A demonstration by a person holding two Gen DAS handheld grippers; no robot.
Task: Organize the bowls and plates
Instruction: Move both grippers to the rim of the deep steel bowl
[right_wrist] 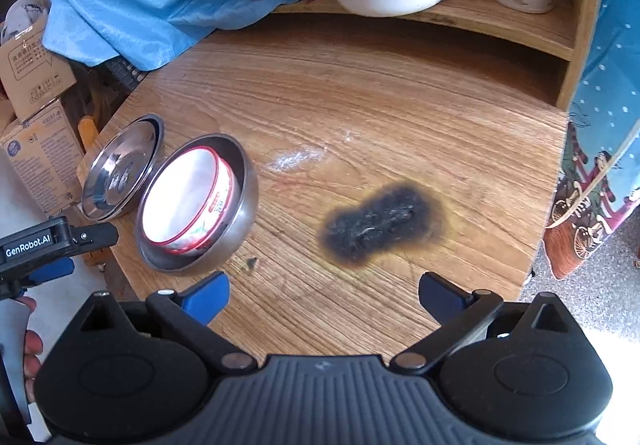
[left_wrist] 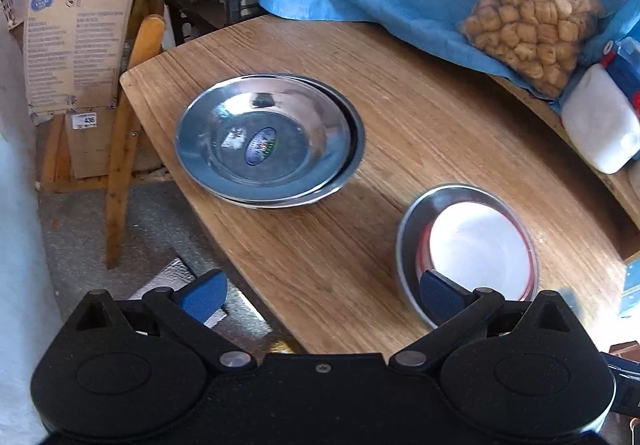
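Both your left gripper (left_wrist: 322, 295) and right gripper (right_wrist: 324, 295) gape wide and empty; the steel bowl (right_wrist: 240, 205) holding the white bowl (right_wrist: 188, 197) sits at the worktop (right_wrist: 380, 105) edge beside the stacked plates (left_wrist: 268, 137), so a clumsy nudge could tip it off.

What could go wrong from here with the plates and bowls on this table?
1. The steel plates lie stacked off-centre near the table's left edge; a push could send them off.
2. The white bowl sits loosely inside the steel bowl; lifting the outer one may tip it.
3. Both the left claw and right claw are open, holding nothing.
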